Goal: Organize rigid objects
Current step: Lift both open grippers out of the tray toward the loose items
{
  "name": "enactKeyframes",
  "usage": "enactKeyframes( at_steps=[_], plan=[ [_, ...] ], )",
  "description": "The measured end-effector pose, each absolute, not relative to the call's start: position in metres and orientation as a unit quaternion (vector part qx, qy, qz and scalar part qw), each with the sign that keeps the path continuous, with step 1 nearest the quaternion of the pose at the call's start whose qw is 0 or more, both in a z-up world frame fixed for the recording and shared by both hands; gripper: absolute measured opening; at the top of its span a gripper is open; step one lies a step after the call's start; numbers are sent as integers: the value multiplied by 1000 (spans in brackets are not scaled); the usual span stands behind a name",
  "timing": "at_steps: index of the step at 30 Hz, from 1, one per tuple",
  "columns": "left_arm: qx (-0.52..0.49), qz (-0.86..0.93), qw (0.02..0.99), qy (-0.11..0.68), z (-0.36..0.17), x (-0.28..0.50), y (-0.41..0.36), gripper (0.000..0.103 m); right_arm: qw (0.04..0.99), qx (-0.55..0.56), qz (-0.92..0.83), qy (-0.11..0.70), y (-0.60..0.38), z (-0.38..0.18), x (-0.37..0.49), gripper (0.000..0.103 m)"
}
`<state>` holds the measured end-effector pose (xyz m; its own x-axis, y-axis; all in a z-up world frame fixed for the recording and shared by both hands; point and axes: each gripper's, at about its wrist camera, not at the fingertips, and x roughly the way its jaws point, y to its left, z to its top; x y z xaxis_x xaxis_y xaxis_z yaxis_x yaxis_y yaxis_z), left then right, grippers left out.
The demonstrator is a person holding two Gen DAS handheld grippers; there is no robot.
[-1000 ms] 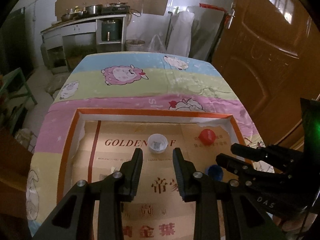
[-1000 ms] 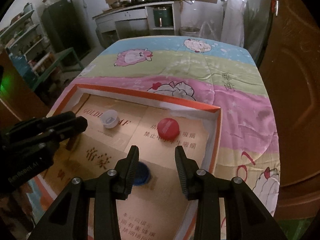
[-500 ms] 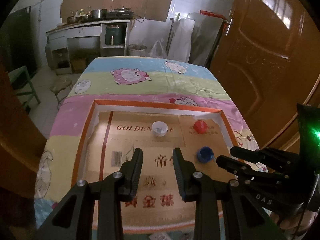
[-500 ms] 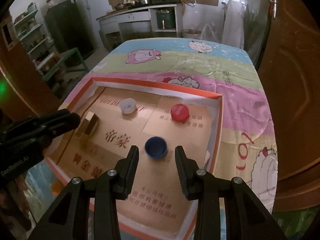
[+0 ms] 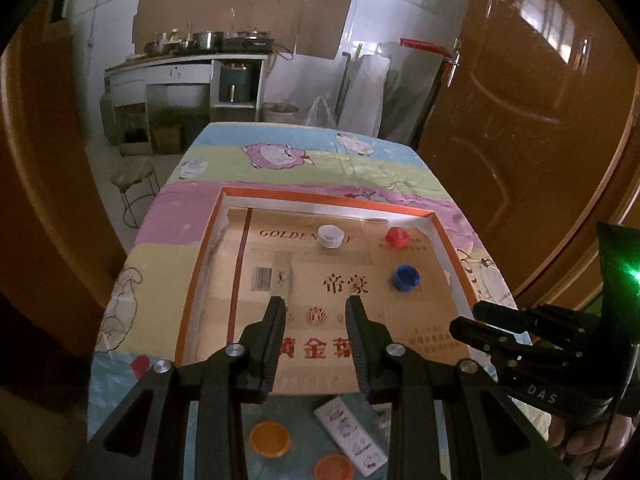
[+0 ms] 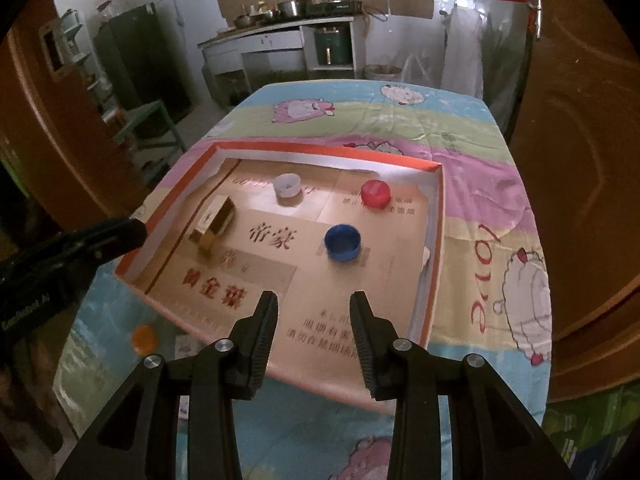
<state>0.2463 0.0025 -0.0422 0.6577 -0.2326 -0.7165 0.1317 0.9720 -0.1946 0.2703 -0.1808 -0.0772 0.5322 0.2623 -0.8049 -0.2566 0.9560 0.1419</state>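
Note:
An orange-rimmed cardboard tray (image 5: 448, 240) lies on the cartoon tablecloth. Inside it sit a white cap (image 5: 330, 236), a red cap (image 5: 397, 237) and a blue cap (image 5: 405, 278). The right wrist view also shows a small gold box (image 6: 214, 224) near the tray's left wall. My left gripper (image 5: 316, 312) hovers open over the tray's near half with nothing between its fingers. My right gripper (image 6: 314, 308) hangs open above the near edge, short of the blue cap (image 6: 342, 243). Each gripper appears at the side of the other's view.
On the cloth in front of the tray lie two orange caps (image 5: 270, 439) (image 5: 334, 468) and a white printed packet (image 5: 352, 436). A brown door (image 5: 520, 120) stands at the right. A stool (image 5: 134, 176) and kitchen shelves are beyond the table.
Both grippers have drawn back from the tray and risen, so the whole tray and the orange caps in front of it have come into view. Jaw openings look unchanged.

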Motion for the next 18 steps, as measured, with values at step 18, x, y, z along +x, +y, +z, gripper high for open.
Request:
enactKeyframes(
  at_steps=[18],
  plan=[
    [-52,-114,917,379,-54,181,12,31,893,-7,135,430,-159,-83,180,39]
  ],
)
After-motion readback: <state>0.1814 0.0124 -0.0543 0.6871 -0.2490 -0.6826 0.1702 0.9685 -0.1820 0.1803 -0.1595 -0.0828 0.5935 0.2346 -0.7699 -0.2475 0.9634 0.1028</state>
